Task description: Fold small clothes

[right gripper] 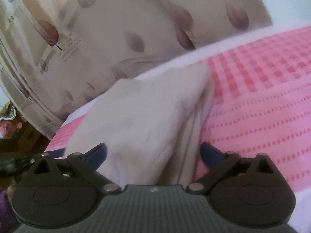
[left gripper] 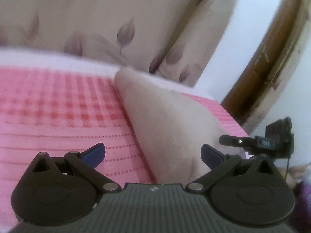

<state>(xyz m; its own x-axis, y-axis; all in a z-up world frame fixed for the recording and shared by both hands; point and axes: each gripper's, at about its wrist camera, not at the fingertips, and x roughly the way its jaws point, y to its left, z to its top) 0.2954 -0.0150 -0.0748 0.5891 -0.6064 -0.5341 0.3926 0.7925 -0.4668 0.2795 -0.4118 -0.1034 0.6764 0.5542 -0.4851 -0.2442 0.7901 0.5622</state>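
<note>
A small cream-white cloth [left gripper: 165,120] lies on a pink checked cover [left gripper: 58,104], folded into a narrow shape with layered edges on its right side in the right wrist view [right gripper: 147,116]. My left gripper [left gripper: 153,154] is open; the cloth's near end lies between its blue fingertips [left gripper: 95,153], nearer the right one. My right gripper [right gripper: 153,155] is open too, with the cloth's near end between its fingers and reaching under the gripper body. The right gripper shows in the left wrist view [left gripper: 272,141], just beyond the cloth's right edge.
The pink cover [right gripper: 262,97] spreads over a bed or sofa surface. A beige curtain with purple leaf print [left gripper: 116,19] hangs behind it. A brown wooden frame [left gripper: 268,68] stands at the right. Clutter sits at the far left in the right wrist view [right gripper: 9,124].
</note>
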